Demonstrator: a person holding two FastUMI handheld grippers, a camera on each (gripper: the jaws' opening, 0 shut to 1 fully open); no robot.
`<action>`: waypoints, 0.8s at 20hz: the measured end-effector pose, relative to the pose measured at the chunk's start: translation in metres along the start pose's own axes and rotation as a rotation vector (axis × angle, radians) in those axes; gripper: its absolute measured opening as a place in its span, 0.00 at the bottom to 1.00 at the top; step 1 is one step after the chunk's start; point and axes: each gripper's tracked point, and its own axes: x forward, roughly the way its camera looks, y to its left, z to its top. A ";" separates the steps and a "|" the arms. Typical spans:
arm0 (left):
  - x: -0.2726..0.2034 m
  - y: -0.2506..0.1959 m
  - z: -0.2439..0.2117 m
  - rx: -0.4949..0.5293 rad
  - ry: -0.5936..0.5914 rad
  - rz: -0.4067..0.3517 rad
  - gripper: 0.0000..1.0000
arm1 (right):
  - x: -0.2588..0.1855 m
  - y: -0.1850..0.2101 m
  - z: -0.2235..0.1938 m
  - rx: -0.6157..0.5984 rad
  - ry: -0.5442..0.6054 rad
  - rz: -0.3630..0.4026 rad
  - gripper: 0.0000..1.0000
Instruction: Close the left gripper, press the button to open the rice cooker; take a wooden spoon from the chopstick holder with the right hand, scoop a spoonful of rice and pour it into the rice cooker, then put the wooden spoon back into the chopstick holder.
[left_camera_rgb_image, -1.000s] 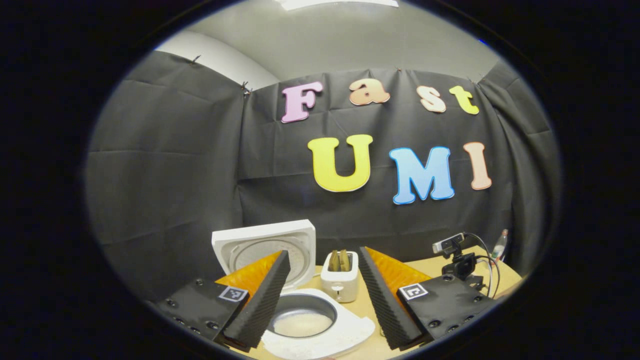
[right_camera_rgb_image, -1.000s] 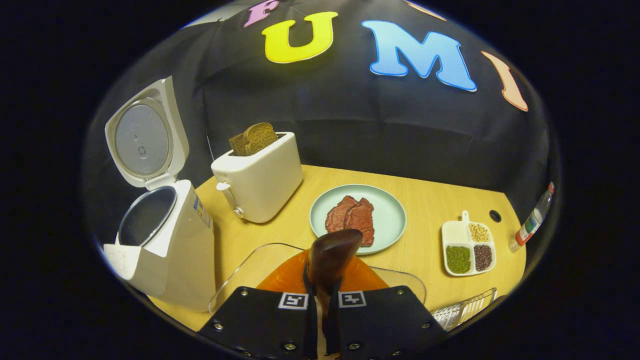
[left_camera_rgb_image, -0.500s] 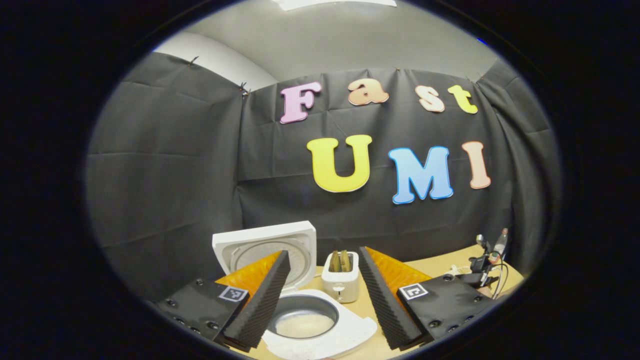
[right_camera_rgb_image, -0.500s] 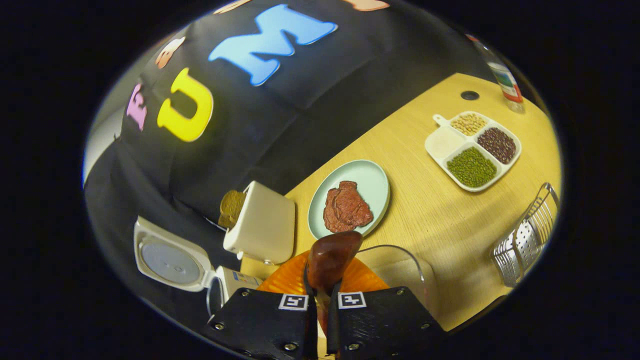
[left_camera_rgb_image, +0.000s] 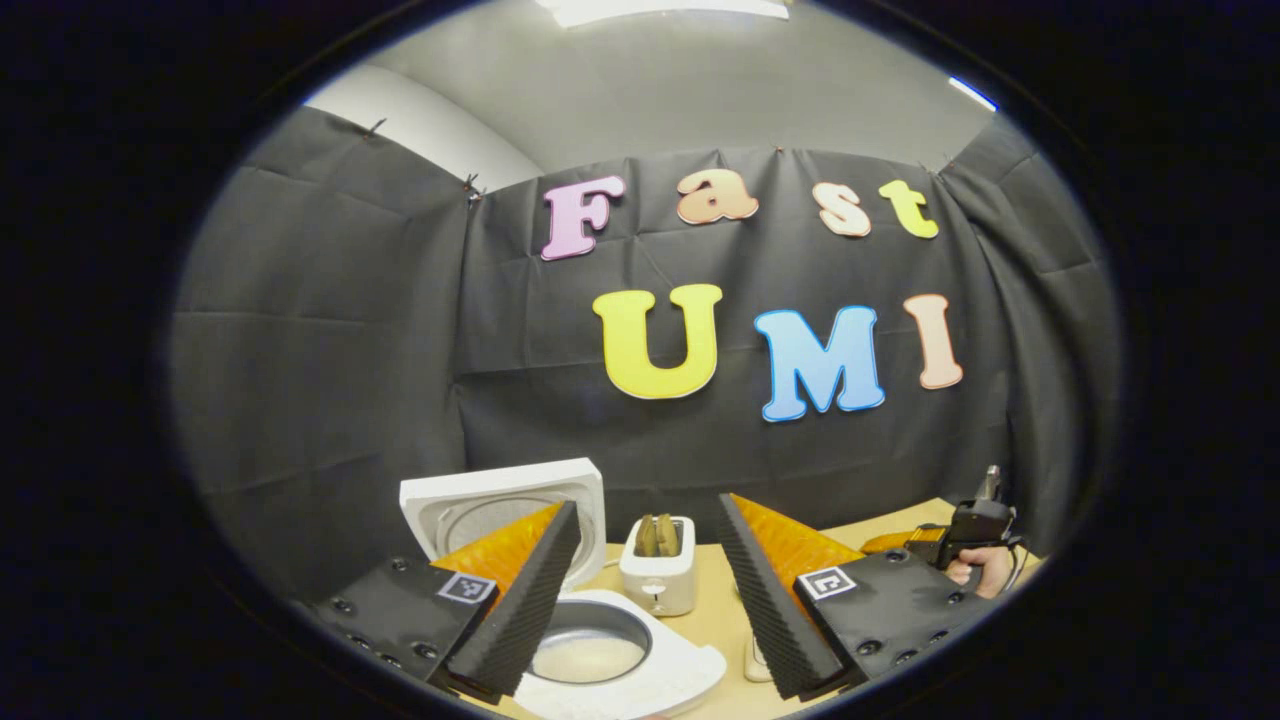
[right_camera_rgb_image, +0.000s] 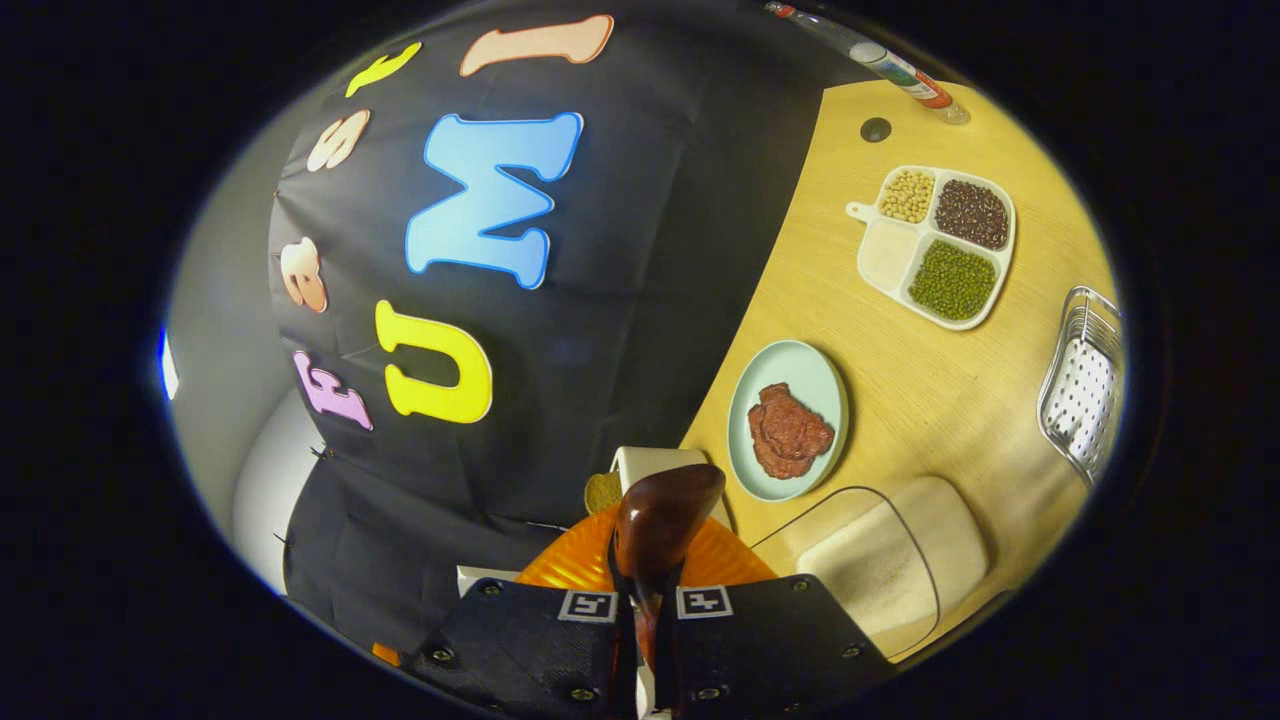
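Observation:
The white rice cooker (left_camera_rgb_image: 655, 680) stands with its lid (left_camera_rgb_image: 500, 500) raised, and white rice lies in its pot (left_camera_rgb_image: 588, 655). My left gripper (left_camera_rgb_image: 648, 505) hovers above it, open and holding nothing. My right gripper (right_camera_rgb_image: 645, 592) is shut on the handle of the dark wooden spoon (right_camera_rgb_image: 665, 512), whose bowl sticks out ahead of the fingers. This gripper is rolled hard onto its side, so the table looks upright. A clear container of rice (right_camera_rgb_image: 885, 570) sits just beside the spoon. The wire chopstick holder (right_camera_rgb_image: 1080, 380) is at the right edge. The right gripper (left_camera_rgb_image: 975, 525), with the hand holding it, appears far right in the left gripper view.
A white toaster (left_camera_rgb_image: 657, 578) with bread stands behind the cooker. On the wooden table (right_camera_rgb_image: 930, 380) are a pale green plate (right_camera_rgb_image: 815, 375) with meat, a divided dish (right_camera_rgb_image: 935, 245) of grains and beans, and a bottle (right_camera_rgb_image: 880, 60) at the far edge.
The right gripper has rolled steadily onto its side with the spoon still held, so the cooker has slid out of its view. The left gripper has drifted slightly and stays open.

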 end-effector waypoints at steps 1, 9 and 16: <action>-0.002 -0.001 0.002 0.001 -0.003 -0.003 0.89 | 0.000 0.011 -0.001 -0.019 0.004 0.013 0.07; -0.012 0.013 -0.003 -0.036 -0.009 -0.001 0.89 | 0.016 0.093 -0.034 -0.127 0.045 0.101 0.07; -0.017 0.043 -0.011 -0.057 -0.006 0.025 0.94 | 0.044 0.110 -0.077 -0.149 0.102 0.113 0.07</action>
